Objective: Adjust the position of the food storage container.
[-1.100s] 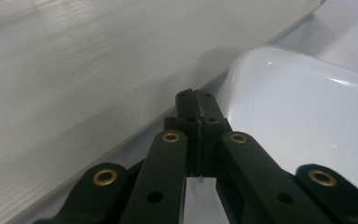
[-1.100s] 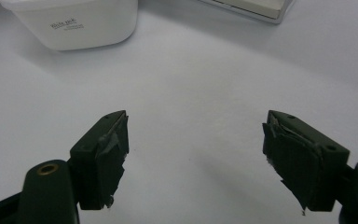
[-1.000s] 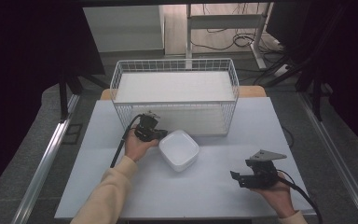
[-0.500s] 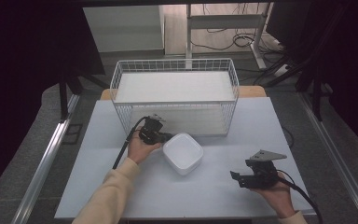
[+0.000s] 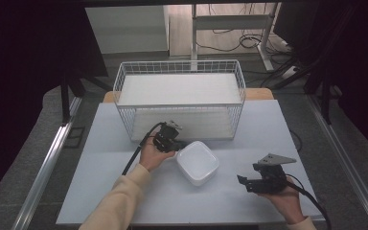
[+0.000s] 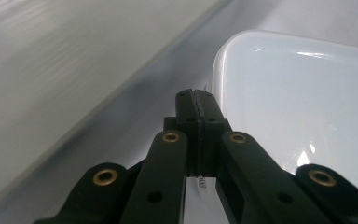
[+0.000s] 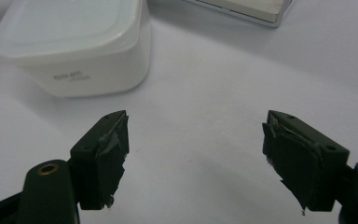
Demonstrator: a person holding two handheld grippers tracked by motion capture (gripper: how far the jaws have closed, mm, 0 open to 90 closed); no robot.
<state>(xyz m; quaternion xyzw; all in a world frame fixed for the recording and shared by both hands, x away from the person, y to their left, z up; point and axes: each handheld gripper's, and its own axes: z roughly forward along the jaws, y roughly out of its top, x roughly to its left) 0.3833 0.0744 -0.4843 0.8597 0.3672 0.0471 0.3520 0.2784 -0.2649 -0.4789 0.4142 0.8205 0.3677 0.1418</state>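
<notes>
Left gripper (image 5: 172, 139) sat with jaws pressed together, empty, tips just beside the white lidded container (image 5: 197, 162) mid-table, in front of the wire basket (image 5: 124, 76). Right gripper (image 5: 251, 183) rested near the front edge, jaws spread wide, apart from the container.

Small grey print, two short lines, stands on the side wall of the white lidded container (image 7: 79, 44) ahead of my right tool (image 7: 196, 154); it is too blurred for me to read. I can read nothing else.
</notes>
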